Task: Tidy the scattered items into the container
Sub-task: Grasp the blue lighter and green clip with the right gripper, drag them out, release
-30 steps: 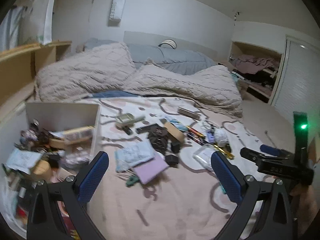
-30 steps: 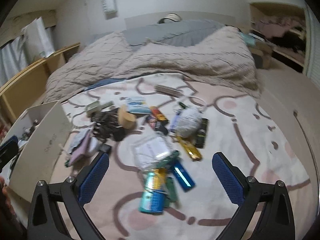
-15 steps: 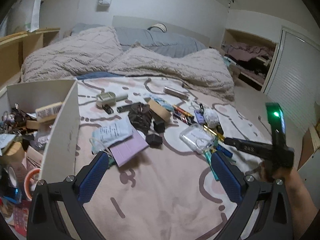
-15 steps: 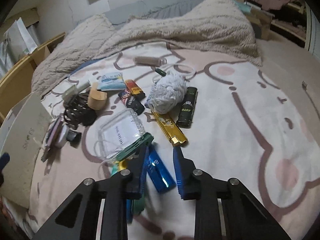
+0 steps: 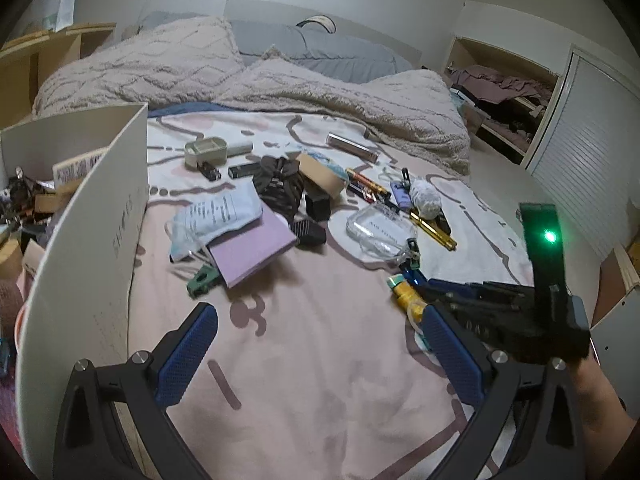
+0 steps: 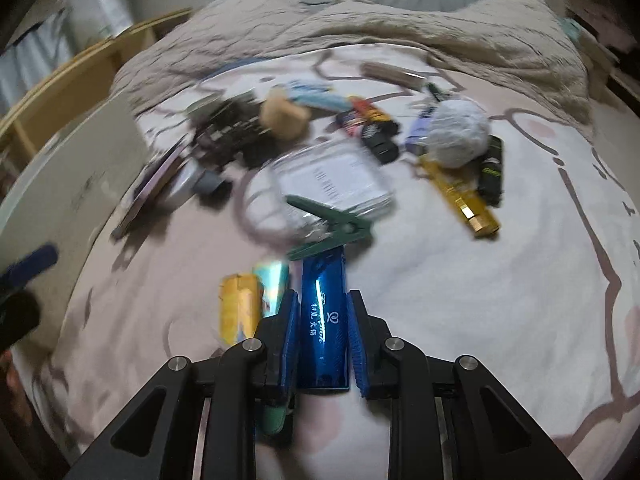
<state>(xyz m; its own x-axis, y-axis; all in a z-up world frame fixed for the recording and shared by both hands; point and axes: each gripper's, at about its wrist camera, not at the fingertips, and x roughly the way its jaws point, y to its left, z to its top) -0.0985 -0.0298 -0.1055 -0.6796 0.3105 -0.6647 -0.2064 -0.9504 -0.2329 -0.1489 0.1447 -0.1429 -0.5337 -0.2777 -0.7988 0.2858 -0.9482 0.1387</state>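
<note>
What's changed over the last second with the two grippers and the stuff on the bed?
The right gripper came down from open above the pile and closed on the blue lighter. The left gripper stayed open and empty, drifting toward the white box. The gold lighter, green clip and other clutter stayed put.

a glossy blue rectangular lighter (image 6: 322,320) with white lettering lies lengthwise on the pink bed, its far end touching a dark green clothespin (image 6: 336,227). just left lies a yellow-and-teal tube (image 6: 244,304). the white box (image 5: 96,240), already cluttered inside, stands at the bed's left edge.
</note>
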